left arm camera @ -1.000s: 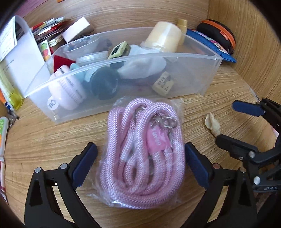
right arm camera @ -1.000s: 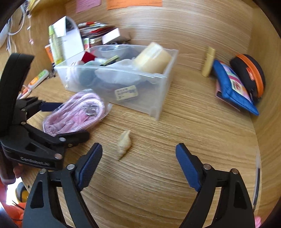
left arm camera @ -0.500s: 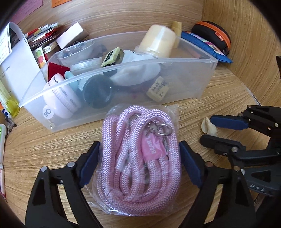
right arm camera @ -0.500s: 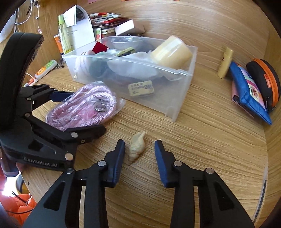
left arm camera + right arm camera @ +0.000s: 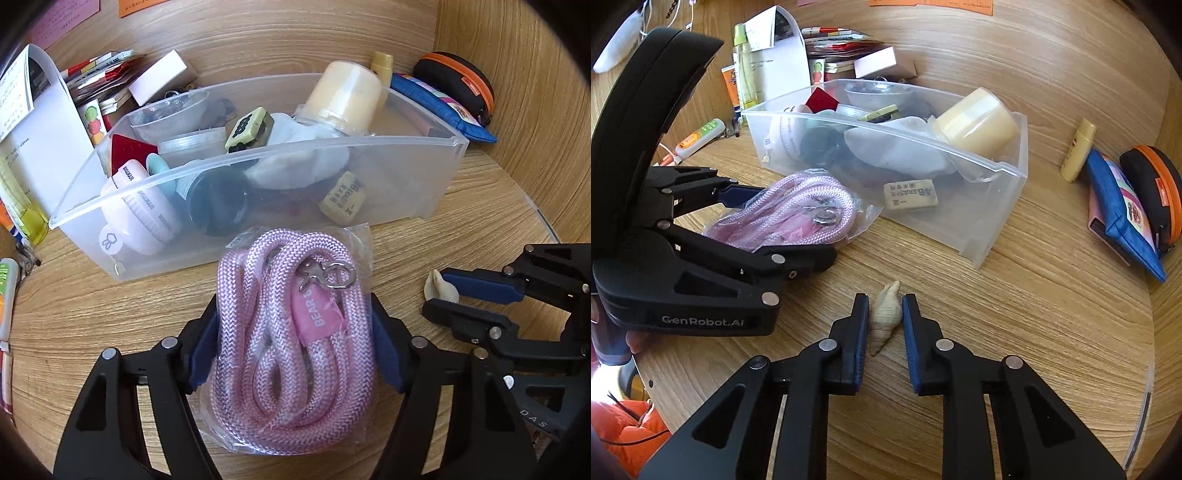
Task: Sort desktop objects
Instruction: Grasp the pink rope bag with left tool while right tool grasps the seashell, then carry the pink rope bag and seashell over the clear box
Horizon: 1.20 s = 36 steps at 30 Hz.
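A pink rope in a clear bag (image 5: 295, 325) lies on the wooden desk in front of a clear plastic bin (image 5: 436, 177). My left gripper (image 5: 295, 347) is shut on the bag, its blue pads pressed against both sides. It also shows in the right wrist view (image 5: 783, 221), with the rope (image 5: 790, 218) between its fingers. A small cream seashell (image 5: 885, 317) lies on the desk between the blue pads of my right gripper (image 5: 885, 310), which touch or nearly touch its sides. In the left wrist view the shell (image 5: 439, 290) sits between the right gripper's fingers (image 5: 480, 284).
The bin (image 5: 997, 229) holds several items, such as a cream jar (image 5: 975, 122) and a pink container (image 5: 140, 218). A blue pouch (image 5: 1123, 206), a black and orange case (image 5: 1152, 181) and a small yellow bottle (image 5: 1078, 149) lie at the right. Papers and boxes (image 5: 849, 55) stand behind the bin.
My left gripper has closed onto the bagged rope. My right gripper has moved up to the shell and closed around it.
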Available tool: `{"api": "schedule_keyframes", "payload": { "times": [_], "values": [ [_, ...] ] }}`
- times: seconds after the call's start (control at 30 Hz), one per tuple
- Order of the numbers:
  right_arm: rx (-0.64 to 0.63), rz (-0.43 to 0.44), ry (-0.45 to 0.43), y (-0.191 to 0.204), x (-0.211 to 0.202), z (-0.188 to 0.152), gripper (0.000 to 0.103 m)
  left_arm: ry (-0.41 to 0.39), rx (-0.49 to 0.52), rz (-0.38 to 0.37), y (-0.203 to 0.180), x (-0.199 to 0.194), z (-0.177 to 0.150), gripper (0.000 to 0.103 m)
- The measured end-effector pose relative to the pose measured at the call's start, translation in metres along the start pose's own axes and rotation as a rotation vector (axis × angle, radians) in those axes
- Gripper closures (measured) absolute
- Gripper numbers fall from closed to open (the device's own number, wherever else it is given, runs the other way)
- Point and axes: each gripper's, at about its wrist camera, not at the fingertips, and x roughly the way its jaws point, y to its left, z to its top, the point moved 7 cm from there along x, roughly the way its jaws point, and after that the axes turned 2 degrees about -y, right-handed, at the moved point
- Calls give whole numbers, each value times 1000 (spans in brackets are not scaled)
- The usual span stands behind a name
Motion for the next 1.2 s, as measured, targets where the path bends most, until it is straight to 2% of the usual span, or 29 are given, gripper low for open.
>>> {"api": "schedule_keyframes", "payload": {
  "times": [0.23,0.57,1.2],
  "values": [
    [28,15,-35,-4,-10,8,87,-26,-35,-28,3,-6,1,43],
    [74,19,-64,-14,-19,18,87,-50,-78,-55,5,-19,-1,44],
    [58,30,-142,-6,-40,43,87,-212,-130,-51,21,-78,26,44]
  ]
}}
